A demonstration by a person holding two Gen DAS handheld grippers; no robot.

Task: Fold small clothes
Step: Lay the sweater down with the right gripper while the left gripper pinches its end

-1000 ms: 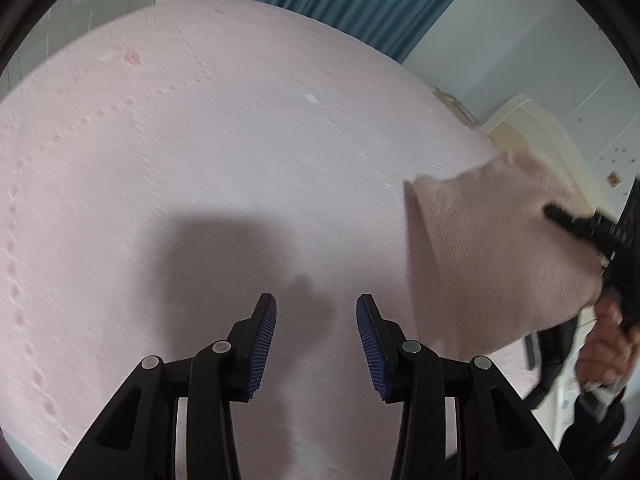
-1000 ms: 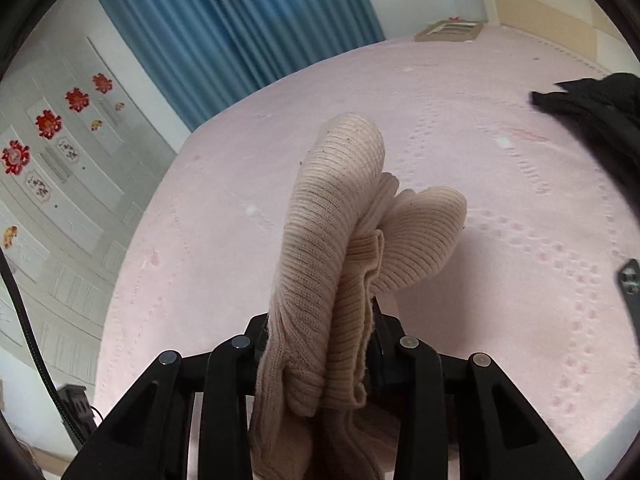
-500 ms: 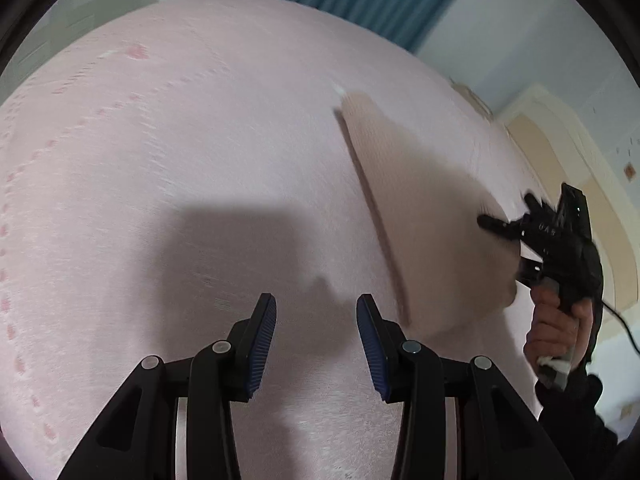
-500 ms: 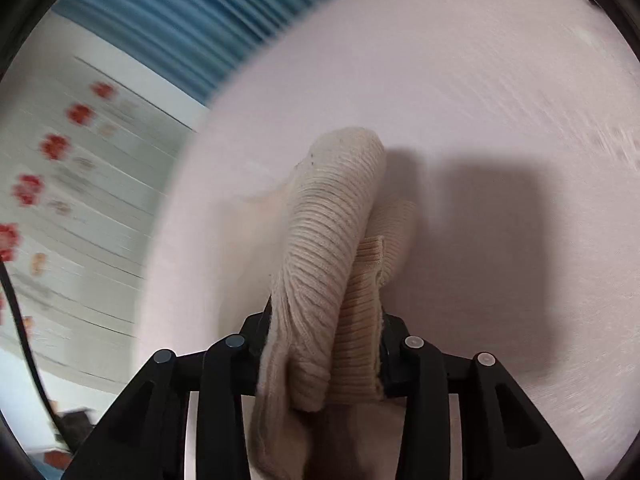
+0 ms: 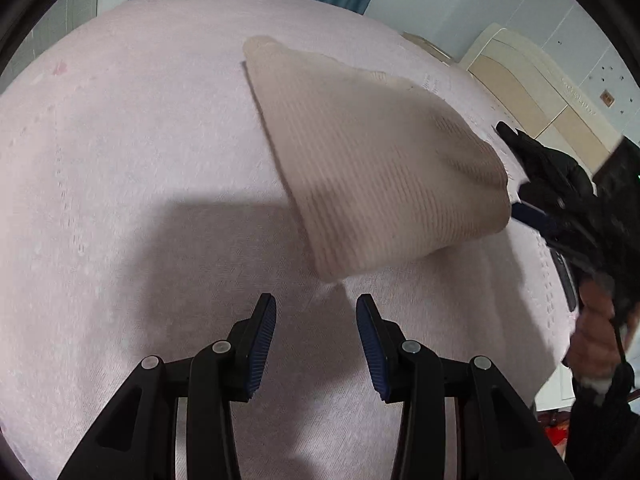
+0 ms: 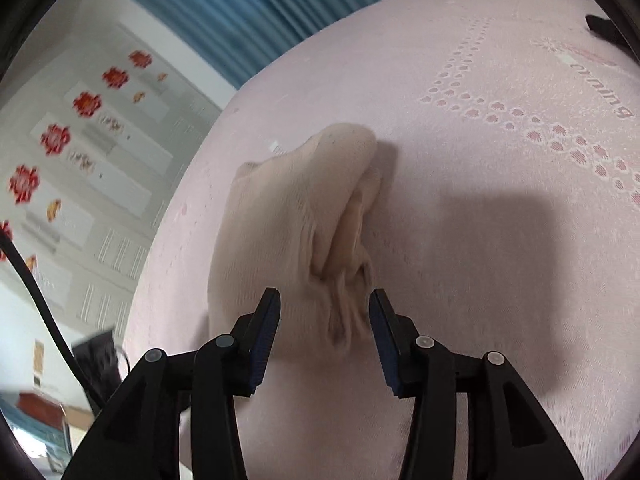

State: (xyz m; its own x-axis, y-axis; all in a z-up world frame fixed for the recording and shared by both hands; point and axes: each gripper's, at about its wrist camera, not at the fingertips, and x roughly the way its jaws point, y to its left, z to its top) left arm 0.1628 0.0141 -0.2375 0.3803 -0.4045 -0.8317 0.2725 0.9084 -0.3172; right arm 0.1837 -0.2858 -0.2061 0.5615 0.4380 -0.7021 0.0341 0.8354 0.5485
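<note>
A beige ribbed knit garment [image 5: 372, 164] lies folded on the pink bedspread [image 5: 120, 160]. In the right wrist view it [image 6: 296, 232] sits just ahead of my right gripper [image 6: 324, 320], whose jaws stand open on either side of its near bunched edge. In the left wrist view my left gripper [image 5: 316, 332] is open and empty, hovering over bare bedspread just short of the garment's near corner. My right gripper [image 5: 536, 212] shows there at the garment's right end.
A dark garment [image 6: 604, 30] lies at the far right edge of the bed. Blue curtains [image 6: 280, 4] and a wall with red flower stickers [image 6: 84, 104] lie beyond the bed. A cream headboard [image 5: 532, 92] stands at the right.
My right gripper carried the garment down onto the bed and opened, letting it go. The garment now lies spread out. My left gripper stayed open.
</note>
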